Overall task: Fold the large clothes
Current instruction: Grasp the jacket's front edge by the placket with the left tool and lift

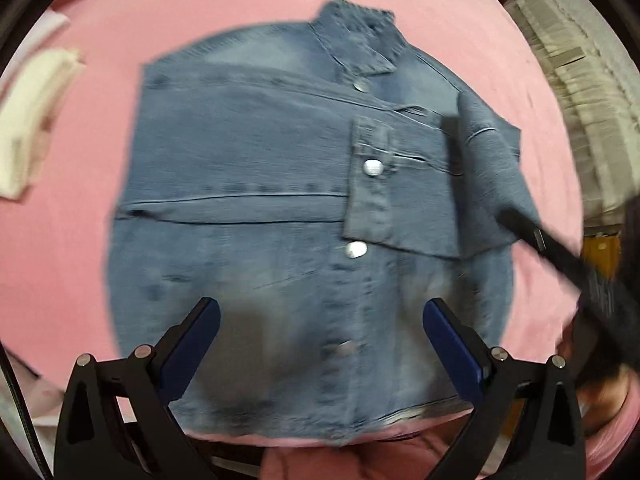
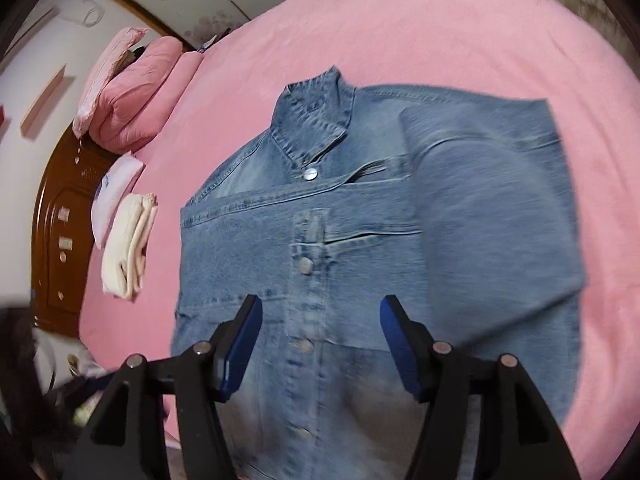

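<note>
A denim jacket [image 1: 256,184] lies front up on a pink bed [image 1: 80,240], collar [image 1: 360,40] at the far end, both sleeves folded across the chest. The left claw [image 1: 320,344] hangs above the hem, jaws spread wide with nothing between them. The right claw [image 2: 320,344] hovers over the button placket, jaws apart and likewise empty. Folded cream cloth [image 2: 128,240] and pink pillows [image 2: 132,104] sit by the wooden headboard [image 2: 60,220].
</note>
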Motion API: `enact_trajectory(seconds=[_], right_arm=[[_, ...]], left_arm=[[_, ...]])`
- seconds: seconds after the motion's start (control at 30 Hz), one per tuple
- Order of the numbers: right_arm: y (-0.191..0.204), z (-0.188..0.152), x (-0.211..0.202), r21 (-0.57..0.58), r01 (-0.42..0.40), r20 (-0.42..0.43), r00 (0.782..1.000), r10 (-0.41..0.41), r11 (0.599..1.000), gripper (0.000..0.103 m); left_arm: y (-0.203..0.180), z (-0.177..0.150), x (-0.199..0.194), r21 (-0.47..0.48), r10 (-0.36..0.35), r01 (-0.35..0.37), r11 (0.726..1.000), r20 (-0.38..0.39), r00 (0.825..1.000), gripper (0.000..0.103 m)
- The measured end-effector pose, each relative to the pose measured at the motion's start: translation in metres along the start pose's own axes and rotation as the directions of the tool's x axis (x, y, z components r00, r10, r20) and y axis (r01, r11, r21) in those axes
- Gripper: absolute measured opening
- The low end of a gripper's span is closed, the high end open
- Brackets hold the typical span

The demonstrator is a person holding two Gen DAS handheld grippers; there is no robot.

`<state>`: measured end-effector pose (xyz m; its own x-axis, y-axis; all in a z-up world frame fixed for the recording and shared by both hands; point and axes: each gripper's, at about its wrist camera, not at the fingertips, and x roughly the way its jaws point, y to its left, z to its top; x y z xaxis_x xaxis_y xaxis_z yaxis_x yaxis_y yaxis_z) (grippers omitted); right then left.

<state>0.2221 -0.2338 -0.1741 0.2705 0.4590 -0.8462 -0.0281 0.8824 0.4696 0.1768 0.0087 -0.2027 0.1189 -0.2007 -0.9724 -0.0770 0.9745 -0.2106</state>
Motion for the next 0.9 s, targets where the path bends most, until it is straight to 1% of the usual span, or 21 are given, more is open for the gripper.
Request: enact_trajectory(seconds=[0.07,0.13,0.17,0.3,0.37,0.43,0.5,0.53,0.57,0.6,0.63,0.7,0.77,0.8,0.83,0.87,0.9], right_arm=[[-0.007,-0.007,-0.01,-0.043,0.03,0.007,1.0,-0.029,0.999,0.065],[-0.017,-0.018,-0.018,-0.086,0.082,0.001,0.997,-0.082,0.993,0.065],[-0.025,-0.025,-0.02,-0.102,0.127,-0.006,0.992,-0.128,0.987,0.065],[-0.058,-0.041,-0.02,-0.089,0.226,-0.034,0.973,-0.229,0.97,0.065],[-0.076,-0.047,-0.014,-0.086,0.264,-0.065,0.961,-0.27,0.961,0.065],[-0.09,-0.051,-0.009,-0.098,0.291,-0.092,0.95,-0.299,0.952,0.065],[-0.103,-0.055,-0.004,-0.126,0.317,-0.105,0.938,-0.33,0.94,0.065],[-0.108,-0.056,-0.002,-0.139,0.327,-0.105,0.934,-0.342,0.935,0.065],[-0.114,-0.057,0.0,-0.157,0.342,-0.108,0.927,-0.36,0.927,0.065],[-0.118,-0.057,0.001,-0.163,0.35,-0.112,0.922,-0.37,0.922,0.065],[-0.123,-0.057,0.002,-0.164,0.359,-0.119,0.917,-0.38,0.919,0.065],[-0.13,-0.056,0.002,-0.153,0.364,-0.128,0.914,-0.384,0.919,0.065],[-0.134,-0.054,-0.001,-0.138,0.371,-0.119,0.914,-0.387,0.918,0.065],[-0.136,-0.052,-0.003,-0.132,0.376,-0.11,0.914,-0.391,0.917,0.065],[-0.138,-0.053,-0.003,-0.128,0.378,-0.103,0.914,-0.392,0.917,0.065],[-0.141,-0.05,-0.004,-0.122,0.385,-0.096,0.913,-0.397,0.915,0.065],[-0.143,-0.047,-0.002,-0.118,0.389,-0.095,0.912,-0.4,0.914,0.065]], left_arm=[[-0.006,0.01,0.021,-0.003,-0.033,0.033,0.999,-0.019,0.999,0.101],[-0.007,0.024,0.045,-0.026,-0.081,0.08,0.996,-0.041,0.996,0.1],[-0.007,0.031,0.056,-0.041,-0.097,0.095,0.995,-0.051,0.994,0.1],[-0.004,0.051,0.091,-0.092,-0.149,0.141,0.986,-0.077,0.986,0.095],[-0.004,0.058,0.107,-0.127,-0.159,0.146,0.981,-0.101,0.982,0.095],[-0.006,0.062,0.12,-0.146,-0.151,0.131,0.981,-0.138,0.979,0.095],[-0.011,0.063,0.131,-0.147,-0.14,0.115,0.982,-0.177,0.974,0.091],[-0.014,0.061,0.135,-0.139,-0.123,0.097,0.986,-0.194,0.973,0.08],[-0.021,0.06,0.141,-0.113,-0.089,0.066,0.991,-0.213,0.973,0.067],[-0.029,0.06,0.146,-0.071,-0.04,0.024,0.997,-0.225,0.974,0.063],[-0.034,0.059,0.148,-0.039,-0.009,0.0,0.999,-0.225,0.974,0.062],[-0.046,0.06,0.151,0.013,0.04,-0.038,0.999,-0.209,0.977,0.054],[-0.059,0.063,0.148,0.035,0.058,-0.053,0.998,-0.183,0.981,0.03],[-0.066,0.064,0.145,0.043,0.072,-0.066,0.997,-0.169,0.983,0.028],[-0.073,0.064,0.142,0.053,0.088,-0.08,0.995,-0.156,0.984,0.02],[-0.078,0.065,0.138,0.063,0.096,-0.088,0.994,-0.143,0.985,0.01],[-0.087,0.067,0.134,0.073,0.095,-0.086,0.994,-0.126,0.988,0.008]])
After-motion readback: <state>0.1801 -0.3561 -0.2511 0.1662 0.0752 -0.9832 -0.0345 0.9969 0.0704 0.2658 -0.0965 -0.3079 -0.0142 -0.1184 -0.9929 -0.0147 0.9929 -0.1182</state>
